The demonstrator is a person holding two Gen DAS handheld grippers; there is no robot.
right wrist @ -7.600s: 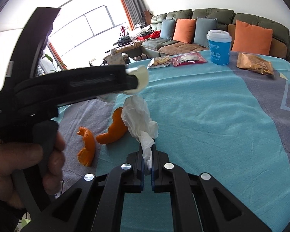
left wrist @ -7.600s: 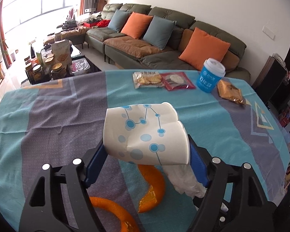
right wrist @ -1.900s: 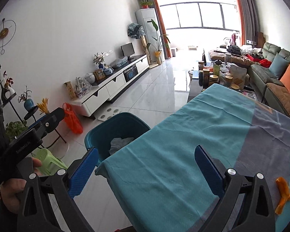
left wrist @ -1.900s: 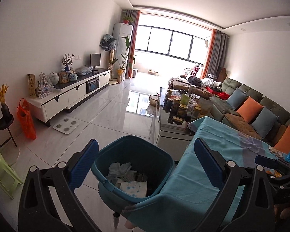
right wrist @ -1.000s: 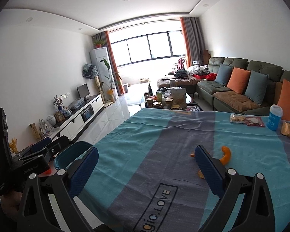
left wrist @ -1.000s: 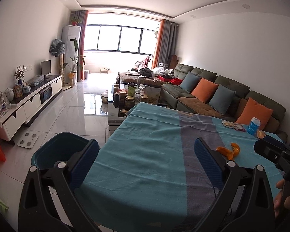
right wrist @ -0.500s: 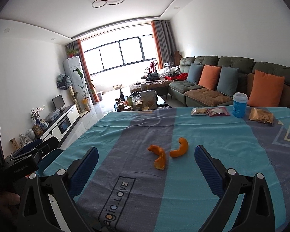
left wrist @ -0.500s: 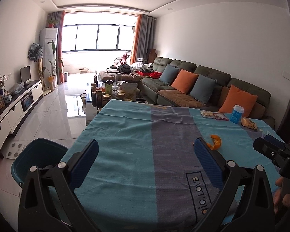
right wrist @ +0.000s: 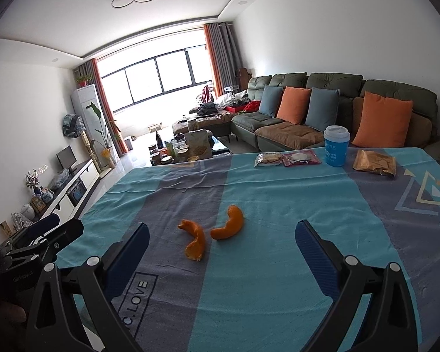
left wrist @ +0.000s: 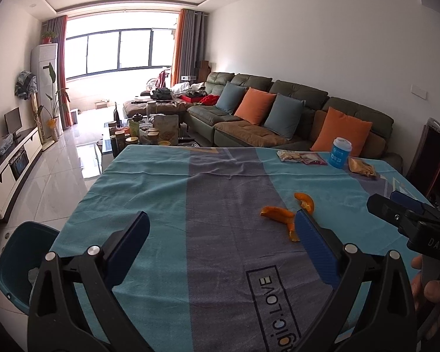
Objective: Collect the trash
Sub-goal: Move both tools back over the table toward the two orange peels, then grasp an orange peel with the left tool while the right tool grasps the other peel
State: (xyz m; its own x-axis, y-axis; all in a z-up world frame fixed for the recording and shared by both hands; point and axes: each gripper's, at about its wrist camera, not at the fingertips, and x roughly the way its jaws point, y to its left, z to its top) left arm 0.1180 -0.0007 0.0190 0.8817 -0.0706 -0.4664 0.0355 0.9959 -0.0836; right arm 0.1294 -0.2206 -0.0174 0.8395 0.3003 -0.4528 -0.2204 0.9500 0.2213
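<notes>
While both of my tools hang over the near edge of the table, two curled orange peels [right wrist: 195, 242] lie on the woven cloth [right wrist: 278, 205], a matte fabric in teal and grey bands with printed lettering. One peel is a thin, ragged strip with a pale inner side; the other peel [right wrist: 228, 226] is a smooth, plump crescent. They lie just beside each other, near the cloth's middle, ahead of me and untouched.

My left gripper [left wrist: 220, 234] has its blue-padded fingers [left wrist: 126, 243] spread wide, holding nothing. My right gripper [right wrist: 221, 245] is spread just as wide and also empty, its ribbed blue pads [right wrist: 316, 258] above the cloth.

Off the table's left corner stands a round teal plastic bin [left wrist: 7, 264] on the glossy tile floor, with something pale and crumpled inside it. At the far edge a blue cup [right wrist: 336, 146] with a white lid stands upright between flat snack packets [right wrist: 287, 158] and a crinkly golden bag [right wrist: 374, 161].
</notes>
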